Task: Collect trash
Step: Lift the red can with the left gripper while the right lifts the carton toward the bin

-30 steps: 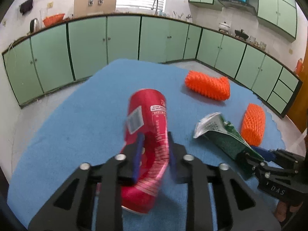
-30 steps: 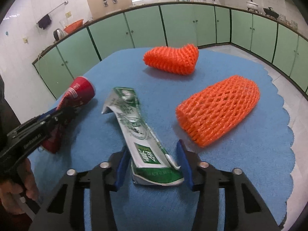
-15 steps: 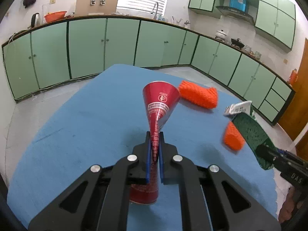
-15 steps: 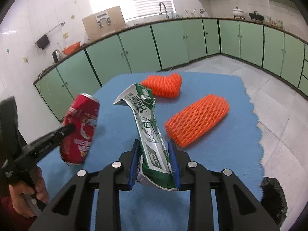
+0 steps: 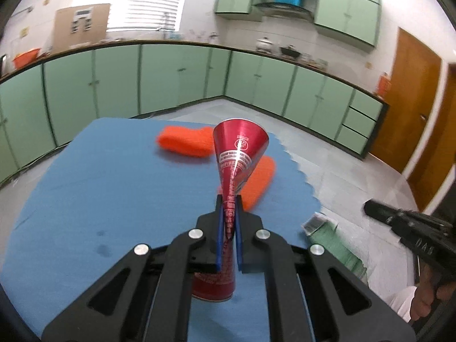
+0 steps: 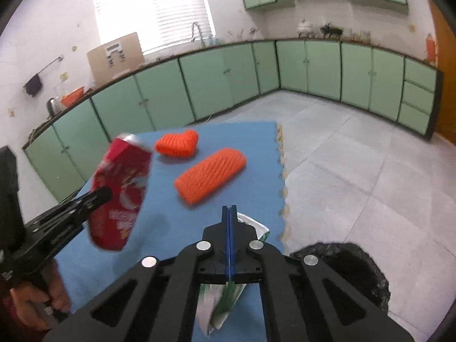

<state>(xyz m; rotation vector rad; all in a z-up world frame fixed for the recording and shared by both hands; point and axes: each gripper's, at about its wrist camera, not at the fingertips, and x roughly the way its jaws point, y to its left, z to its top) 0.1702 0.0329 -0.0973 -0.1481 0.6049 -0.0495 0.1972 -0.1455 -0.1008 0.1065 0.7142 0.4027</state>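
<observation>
Both hands have lifted and swung toward the right edge of the tabletop since a second ago; can and carton, then down on the blue mat [image 5: 99,188], now hang clear above it. Left gripper [image 5: 228,216] clenched on the red can [image 5: 238,156], blue pads pinching its middle flat; the can flares wide above the pinch and its round base hangs below the jaws. In the right wrist view the same can [image 6: 121,191] sits tilted in the left gripper [image 6: 97,196], a hand [image 6: 37,299] on the handle below. A second ago the pads only straddled the can as it lay on its side.

Right gripper [image 6: 229,213] grasping the green and white carton [image 6: 225,302]; its jaws are closing, and the blue pads look pressed nearly together with the carton squeezed thin between them. One white end pokes out past the pads, the rest hangs under them. From the left wrist view the carton [image 5: 333,242] shows blurred beyond the mat's right edge, with the right gripper [image 5: 373,209] above the floor.

Two orange foam nets remain on the mat: one [image 6: 178,144] near the far edge, the other [image 6: 211,173] closer, beside the scalloped right edge. They are apart.

Black bag [image 6: 342,273] on the floor, just right of the mat's near right corner, below the carton's side. Grey tiled floor [image 6: 356,156] open beyond the right edge out to the green cabinets [image 6: 310,68].
</observation>
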